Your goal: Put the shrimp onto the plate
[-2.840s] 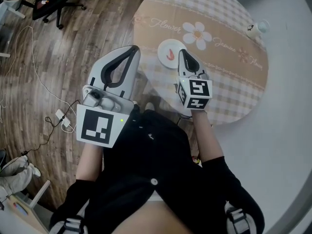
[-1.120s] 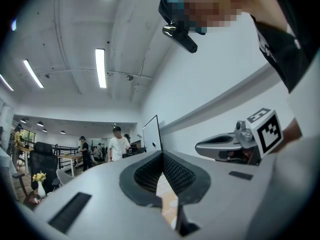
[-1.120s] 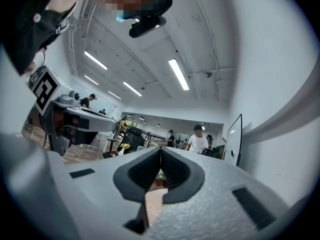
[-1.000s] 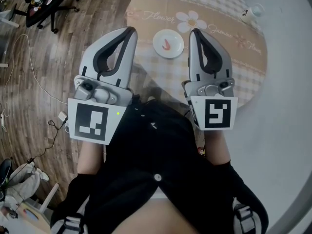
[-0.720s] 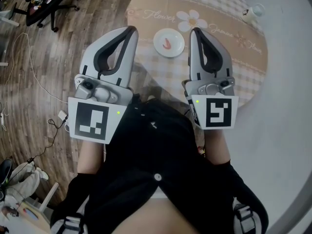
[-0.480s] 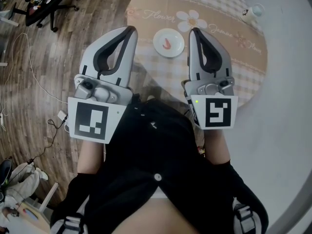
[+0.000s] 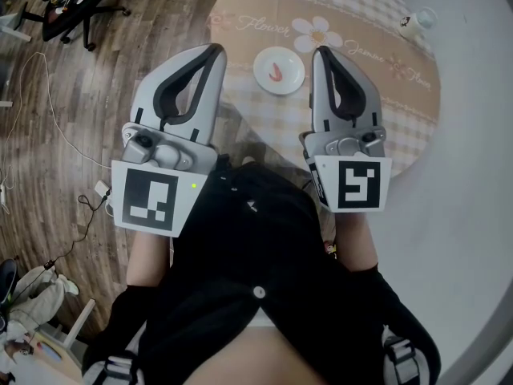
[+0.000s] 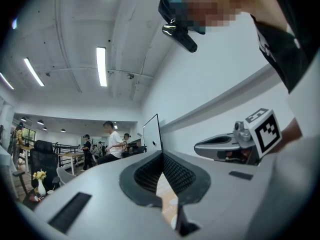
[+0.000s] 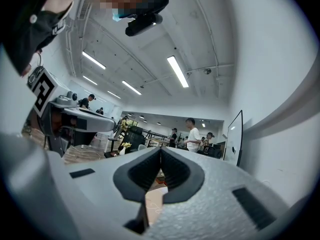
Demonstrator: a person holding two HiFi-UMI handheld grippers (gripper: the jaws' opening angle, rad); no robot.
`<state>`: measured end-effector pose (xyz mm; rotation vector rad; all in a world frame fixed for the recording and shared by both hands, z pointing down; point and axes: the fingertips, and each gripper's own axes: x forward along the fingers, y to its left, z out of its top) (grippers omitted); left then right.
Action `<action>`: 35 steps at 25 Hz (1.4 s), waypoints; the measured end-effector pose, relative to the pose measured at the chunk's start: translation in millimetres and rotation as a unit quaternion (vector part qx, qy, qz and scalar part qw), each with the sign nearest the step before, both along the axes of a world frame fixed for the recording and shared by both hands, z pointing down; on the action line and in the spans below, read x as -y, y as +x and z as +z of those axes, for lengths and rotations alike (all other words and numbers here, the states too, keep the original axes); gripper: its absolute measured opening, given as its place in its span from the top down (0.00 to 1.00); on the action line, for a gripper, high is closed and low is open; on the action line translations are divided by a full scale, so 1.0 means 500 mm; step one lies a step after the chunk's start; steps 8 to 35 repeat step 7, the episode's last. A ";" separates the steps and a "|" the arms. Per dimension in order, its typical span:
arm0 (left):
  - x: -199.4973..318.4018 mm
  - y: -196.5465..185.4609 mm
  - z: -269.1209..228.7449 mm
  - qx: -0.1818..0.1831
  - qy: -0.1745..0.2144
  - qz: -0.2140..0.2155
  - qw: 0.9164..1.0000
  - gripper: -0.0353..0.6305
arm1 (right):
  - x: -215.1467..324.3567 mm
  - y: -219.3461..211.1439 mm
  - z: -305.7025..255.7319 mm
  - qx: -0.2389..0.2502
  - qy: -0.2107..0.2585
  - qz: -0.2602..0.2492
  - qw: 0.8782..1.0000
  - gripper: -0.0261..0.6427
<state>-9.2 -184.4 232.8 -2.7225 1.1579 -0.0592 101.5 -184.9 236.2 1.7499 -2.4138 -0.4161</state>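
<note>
The small pink shrimp [image 7: 276,71] is seen on the round white plate [image 7: 290,79], upper centre; the left gripper [image 7: 215,50] and right gripper [image 7: 321,52] are held below it with jaws pressed together and empty, seemingly because nothing remains to be carried

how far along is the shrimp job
Done: the small red shrimp lies on the round white plate. In hand: nothing; the left tongs and right tongs are both shut and empty, clear of the plate. Left: nothing that shows.
</note>
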 end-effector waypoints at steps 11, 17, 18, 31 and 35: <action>0.003 -0.003 0.002 -0.002 0.000 -0.001 1.000 0.94 | 0.004 0.001 0.008 0.001 -0.006 0.002 1.000 0.96; 0.003 -0.003 0.002 -0.002 0.000 -0.001 1.000 0.94 | 0.004 0.001 0.008 0.001 -0.006 0.002 1.000 0.96; 0.003 -0.003 0.002 -0.002 0.000 -0.001 1.000 0.94 | 0.004 0.001 0.008 0.001 -0.006 0.002 1.000 0.96; 0.003 -0.003 0.002 -0.002 0.000 -0.001 1.000 0.94 | 0.004 0.001 0.008 0.001 -0.006 0.002 1.000 0.96; 0.003 -0.003 0.002 -0.002 0.000 -0.001 1.000 0.94 | 0.004 0.001 0.008 0.001 -0.006 0.002 1.000 0.96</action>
